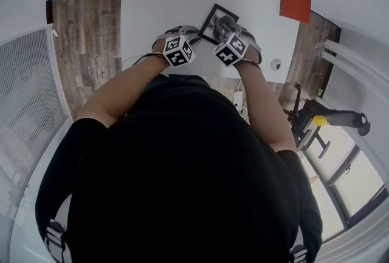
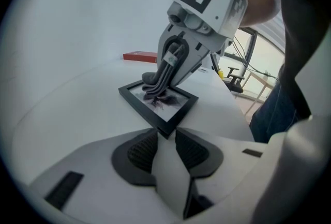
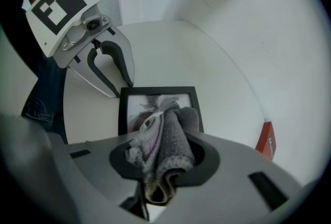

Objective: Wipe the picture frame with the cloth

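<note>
1. Your R gripper [image 3: 163,162] is clamping the bunched cloth [image 3: 171,137], pressing it on the frame [image 3: 194,109] glass.
2. Your L gripper [image 2: 166,146] is sitting jaws apart, straddling the frame's corner on the table [image 2: 77,114].
3. Wiping is prob. getting under way; borders likely remaining.

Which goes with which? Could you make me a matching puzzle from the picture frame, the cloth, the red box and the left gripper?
1 picture frame
2 cloth
3 red box
4 left gripper

A clamped in the right gripper
B jaws apart at a corner of the frame
C flat on the white table, under the cloth
D alone, away from both grippers

Pairs: 1-C, 2-A, 3-D, 4-B
</note>
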A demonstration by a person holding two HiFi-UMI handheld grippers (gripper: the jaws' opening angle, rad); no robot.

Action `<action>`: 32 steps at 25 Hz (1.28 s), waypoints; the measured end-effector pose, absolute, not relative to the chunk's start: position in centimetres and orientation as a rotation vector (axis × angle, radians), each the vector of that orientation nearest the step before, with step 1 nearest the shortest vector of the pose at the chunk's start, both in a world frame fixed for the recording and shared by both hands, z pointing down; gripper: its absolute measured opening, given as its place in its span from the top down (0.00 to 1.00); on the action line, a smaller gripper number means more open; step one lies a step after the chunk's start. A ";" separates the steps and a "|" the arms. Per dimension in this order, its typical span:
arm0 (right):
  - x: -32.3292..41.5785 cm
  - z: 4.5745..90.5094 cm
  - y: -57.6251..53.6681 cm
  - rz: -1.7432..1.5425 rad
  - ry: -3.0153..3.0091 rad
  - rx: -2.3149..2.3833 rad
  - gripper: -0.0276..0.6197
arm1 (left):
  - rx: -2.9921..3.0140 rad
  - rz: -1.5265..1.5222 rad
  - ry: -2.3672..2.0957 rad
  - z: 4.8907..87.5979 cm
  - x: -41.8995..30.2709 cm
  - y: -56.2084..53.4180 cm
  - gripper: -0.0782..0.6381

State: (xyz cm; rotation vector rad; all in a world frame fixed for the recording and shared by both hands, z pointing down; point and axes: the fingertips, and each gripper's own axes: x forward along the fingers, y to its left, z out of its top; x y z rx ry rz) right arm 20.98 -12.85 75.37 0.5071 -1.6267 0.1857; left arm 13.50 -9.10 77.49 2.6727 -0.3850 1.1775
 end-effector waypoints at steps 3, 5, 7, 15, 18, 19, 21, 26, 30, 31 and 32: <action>20.7 75.4 -11.6 0.199 -1.634 0.487 0.79 | 2.673 1.177 -0.387 77.5 13.5 -9.0 0.73; 20.5 75.3 -10.9 0.207 -1.640 0.472 0.79 | 2.674 1.173 -0.386 77.4 13.5 -9.0 0.73; 20.3 75.3 -10.5 0.221 -1.646 0.460 0.79 | 2.676 1.170 -0.386 77.4 13.5 -9.1 0.73; 19.3 75.2 -8.0 0.275 -1.668 0.421 0.79 | 2.677 1.158 -0.396 77.5 13.5 -9.1 0.73; 18.9 75.2 -7.2 0.276 -1.672 0.400 0.79 | 2.669 1.161 -0.402 77.5 13.4 -9.1 0.73; 18.8 75.2 -7.0 0.280 -1.674 0.399 0.79 | 2.667 1.161 -0.406 77.5 13.4 -9.1 0.73; 18.7 75.2 -6.7 0.285 -1.677 0.403 0.79 | 2.667 1.157 -0.410 77.5 13.4 -9.1 0.73; 18.6 75.3 -6.6 0.290 -1.679 0.413 0.79 | 2.671 1.152 -0.416 77.6 13.4 -9.2 0.73; 18.7 75.6 -6.7 0.291 -1.678 0.422 0.79 | 2.673 1.152 -0.412 77.7 13.5 -9.3 0.73; 18.6 75.6 -6.7 0.295 -1.679 0.422 0.79 | 2.672 1.153 -0.412 77.7 13.4 -9.3 0.73; 18.6 75.6 -6.6 0.299 -1.679 0.423 0.79 | 2.670 1.154 -0.412 77.7 13.4 -9.3 0.73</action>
